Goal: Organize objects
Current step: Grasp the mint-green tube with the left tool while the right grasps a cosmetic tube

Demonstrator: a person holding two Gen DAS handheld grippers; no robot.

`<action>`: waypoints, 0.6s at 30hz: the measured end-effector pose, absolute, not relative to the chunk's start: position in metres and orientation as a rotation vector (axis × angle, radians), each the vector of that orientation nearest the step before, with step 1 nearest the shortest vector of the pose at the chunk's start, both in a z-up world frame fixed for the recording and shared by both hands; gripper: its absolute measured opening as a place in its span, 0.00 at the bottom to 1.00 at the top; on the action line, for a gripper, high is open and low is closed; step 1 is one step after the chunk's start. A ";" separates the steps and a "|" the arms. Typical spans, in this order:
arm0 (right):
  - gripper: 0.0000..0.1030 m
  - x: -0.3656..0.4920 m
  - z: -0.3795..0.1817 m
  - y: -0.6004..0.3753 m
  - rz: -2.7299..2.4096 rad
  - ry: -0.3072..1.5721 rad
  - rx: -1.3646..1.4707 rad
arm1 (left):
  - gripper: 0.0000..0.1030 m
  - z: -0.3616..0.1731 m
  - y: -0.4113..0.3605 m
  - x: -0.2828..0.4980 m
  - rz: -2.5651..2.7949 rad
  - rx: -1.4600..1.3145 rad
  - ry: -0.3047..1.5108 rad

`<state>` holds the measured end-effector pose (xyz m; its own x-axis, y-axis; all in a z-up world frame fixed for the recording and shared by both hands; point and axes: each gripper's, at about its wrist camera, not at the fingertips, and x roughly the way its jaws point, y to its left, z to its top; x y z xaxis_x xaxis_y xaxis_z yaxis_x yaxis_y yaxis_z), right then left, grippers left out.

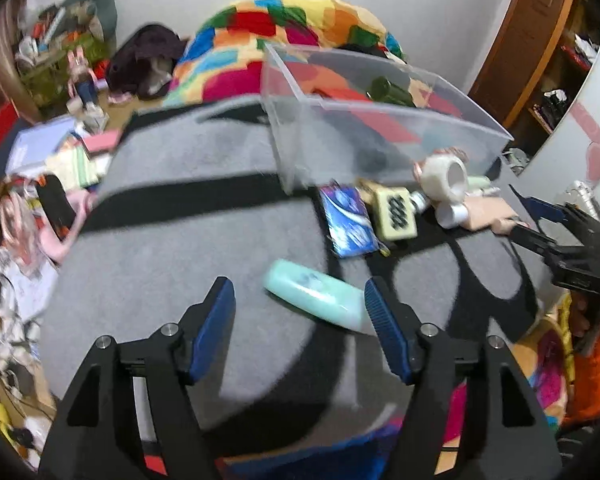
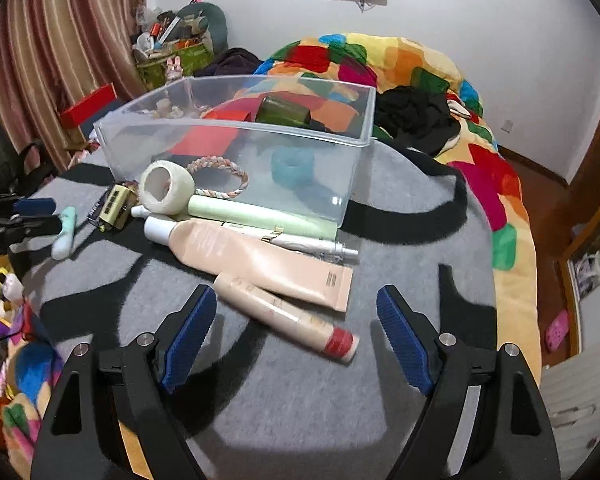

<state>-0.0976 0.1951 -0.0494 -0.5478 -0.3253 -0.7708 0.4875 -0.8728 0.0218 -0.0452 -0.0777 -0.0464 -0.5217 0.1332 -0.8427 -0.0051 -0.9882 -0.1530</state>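
I take the clear plastic bin point(image 2: 236, 148) on the grey and black blanket point(image 2: 300, 392) as my landmark; it already holds a green jar point(image 2: 284, 114), a blue ring point(image 2: 292, 168) and something red, so the loose toiletries in front of it are what I judge is left to put in

My left gripper point(image 1: 300, 312) stands spread with nothing pinched. The mint tube point(image 1: 316, 296) lies on the blanket in front of the bin, nearer to me than the blue packet point(image 1: 346, 220) and the cream block point(image 1: 394, 212). One end of it reaches the inner face of the right-hand pad, though I cannot tell whether they touch, and from there it runs up and to the left across the gap. Its long axis sits oblique to the line between the pads, not square to it, so I would roll the wrist a little before closing

My right gripper point(image 2: 296, 340) is also spread and empty. In front of the bin, on that side, the red-capped bottle point(image 2: 288, 312) lies slanting between its fingers, cap end toward the right-hand one, just in front of the peach tube point(image 2: 260, 260)

Each hand has its own nearest thing: left for the mint tube, right for the red-capped bottle
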 end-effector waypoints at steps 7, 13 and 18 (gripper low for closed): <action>0.36 -0.097 -0.058 0.195 -2.309 0.216 1.176 | 0.61 -0.053 -0.060 -0.051 2.678 -1.496 -0.239; 0.14 -0.083 -0.057 0.194 -2.245 0.189 1.173 | 0.29 -0.054 -0.058 -0.049 2.749 -1.474 -0.125; 0.14 -0.076 -0.058 0.186 -2.223 0.208 1.153 | 0.23 -0.056 -0.052 -0.034 2.804 -1.423 0.008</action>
<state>-0.0759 0.1856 -0.0579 -0.4278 -0.4518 -0.7829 0.5895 -0.7960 0.1373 -0.0342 -0.0518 -0.0560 -0.5905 -0.0049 -0.8070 0.0001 -1.0000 0.0060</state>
